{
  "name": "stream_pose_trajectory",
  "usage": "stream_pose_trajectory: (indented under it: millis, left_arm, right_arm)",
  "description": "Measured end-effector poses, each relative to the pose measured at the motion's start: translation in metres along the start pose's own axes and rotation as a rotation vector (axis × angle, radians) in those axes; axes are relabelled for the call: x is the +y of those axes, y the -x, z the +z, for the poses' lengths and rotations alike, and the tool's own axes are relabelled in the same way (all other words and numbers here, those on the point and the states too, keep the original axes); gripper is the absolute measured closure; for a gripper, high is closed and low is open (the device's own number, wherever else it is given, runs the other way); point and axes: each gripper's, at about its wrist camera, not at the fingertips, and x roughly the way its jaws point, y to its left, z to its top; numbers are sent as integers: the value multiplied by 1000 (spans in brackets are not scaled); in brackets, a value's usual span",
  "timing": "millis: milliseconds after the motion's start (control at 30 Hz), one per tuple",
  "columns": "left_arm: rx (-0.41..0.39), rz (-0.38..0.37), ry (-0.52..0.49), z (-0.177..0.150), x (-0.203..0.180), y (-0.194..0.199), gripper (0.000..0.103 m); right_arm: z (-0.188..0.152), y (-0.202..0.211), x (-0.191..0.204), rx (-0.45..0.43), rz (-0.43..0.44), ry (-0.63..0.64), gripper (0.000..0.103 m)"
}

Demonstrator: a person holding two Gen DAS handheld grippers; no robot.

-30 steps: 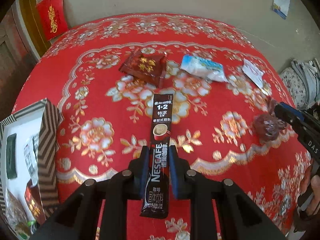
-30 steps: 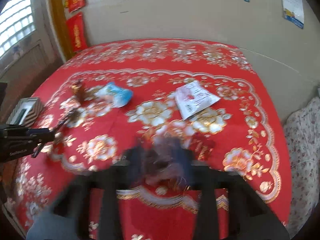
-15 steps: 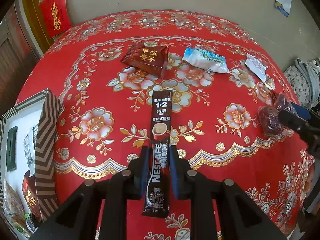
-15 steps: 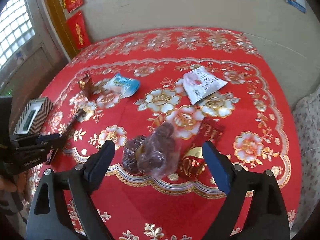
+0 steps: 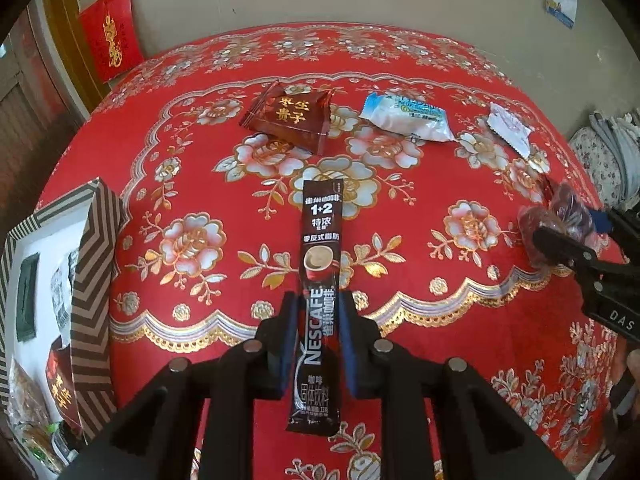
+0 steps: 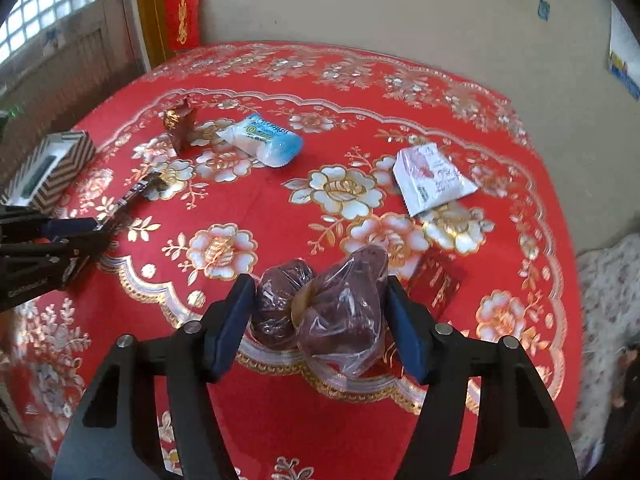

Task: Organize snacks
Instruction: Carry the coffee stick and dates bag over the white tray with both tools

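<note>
Seemingly light and thin, the Nescafé coffee stick (image 5: 320, 280) sits clamped low on its length in the left gripper (image 5: 318, 336), its long axis pointing away over the red floral tablecloth (image 5: 200, 168) toward the far wall; pinching it across its width looks a sound hold. Next, from the right wrist, the right gripper (image 6: 320, 320) is closing around the soft, crinkly clear bag of dark sweets (image 6: 340, 312) lying near the table's front edge, pads flanking its bulging middle, not clearly pressing.

A round table under a red cloth with gold and white flowers (image 6: 280, 208) carries a dark red packet (image 5: 290, 118), a blue-white pouch (image 6: 264, 142), a white sachet (image 6: 430, 178), a flat red packet (image 6: 436, 284) and a clear plastic bag of dark snacks (image 6: 340, 308).
</note>
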Motion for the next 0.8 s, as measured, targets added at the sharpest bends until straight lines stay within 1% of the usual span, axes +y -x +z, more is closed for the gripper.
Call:
stream_pose_trajectory:
  millis: [100,200,400,567,800]
  left_arm:
    - [-3,-8,-7,-4,0,4,83]
    - [-12,-22,8,-7,3,10,83]
    - [-35,-40,44,-11,13,27,83]
    - [-64,-31,52,-14,22,44,83]
    - [-100,-4,67,-22,37,61,83]
  right_arm:
    - [-10,10,1,-29,19,-9,40]
    - [-17,20,0,-54,53,-38,40]
    - [-16,40,12,-106,82,-43,40]
    - [-11,49,27,-123,103,-26,40]
    - [-6,54,59,-140,143,8,40]
